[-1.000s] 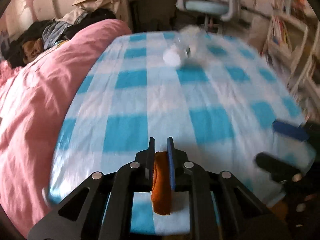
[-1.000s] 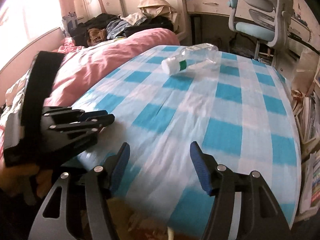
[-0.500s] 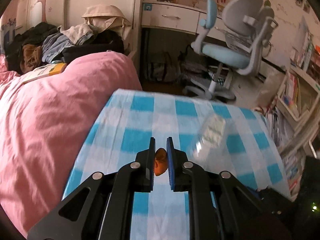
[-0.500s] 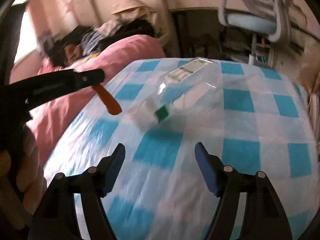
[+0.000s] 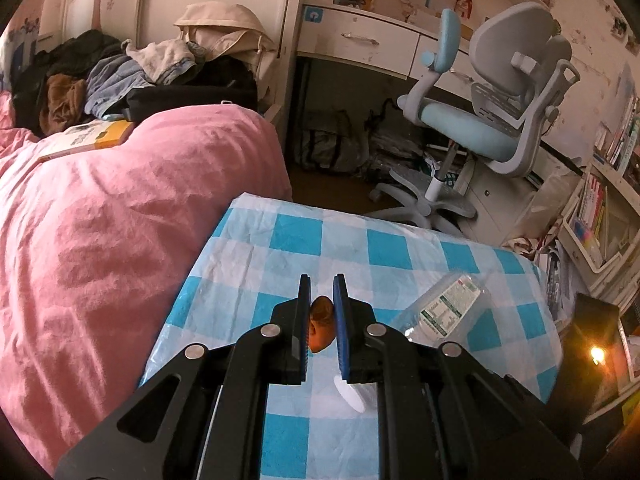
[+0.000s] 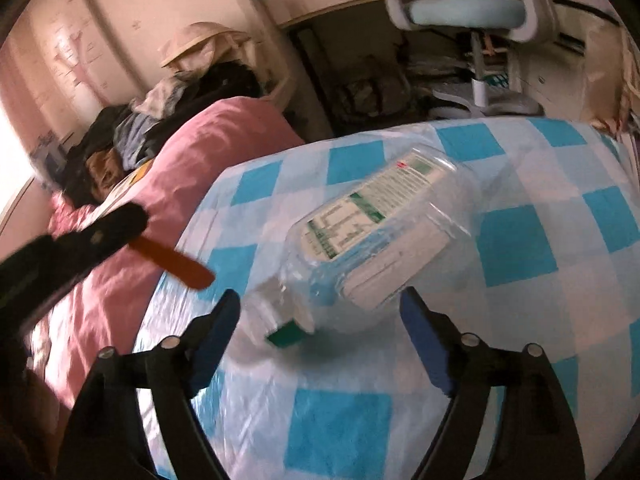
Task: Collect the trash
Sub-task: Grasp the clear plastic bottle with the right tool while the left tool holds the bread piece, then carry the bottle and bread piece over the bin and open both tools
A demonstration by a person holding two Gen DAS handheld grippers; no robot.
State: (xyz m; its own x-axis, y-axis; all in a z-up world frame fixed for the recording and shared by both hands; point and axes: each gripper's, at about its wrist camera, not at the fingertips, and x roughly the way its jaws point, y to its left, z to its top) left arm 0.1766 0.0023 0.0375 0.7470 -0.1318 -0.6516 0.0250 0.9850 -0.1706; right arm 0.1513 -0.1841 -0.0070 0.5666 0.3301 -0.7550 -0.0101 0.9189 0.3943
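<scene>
Here the bottle [image 6: 372,236], clear plastic and empty-looking, lies on its side on the checked table [image 6: 560,240], toward the table's left edge, beside the pink bedding [image 5: 120,240]. Its long axis runs diagonally: the cap end [image 6: 286,334] points back at the right gripper [image 6: 320,332], and the base points away toward the far right corner. The right gripper's jaws are opening and stand wide, one on either side of the neck and shoulder; the pads do not touch the plastic, and the view is blurred, so the exact gap on each side cannot be told. The left gripper [image 5: 321,312] is closed narrowly on an orange strip [image 5: 320,328], which juts out past its tips in the right view. In the left view the bottle lies to the right of that gripper and partly under its right finger. By these views the right gripper is the nearer and the only free one, so the grasp probably falls to it. Because the bottle lies roughly along the fingers, the jaws would close across its short width near the neck. A round, smooth body may roll or slip if pinched off centre.
</scene>
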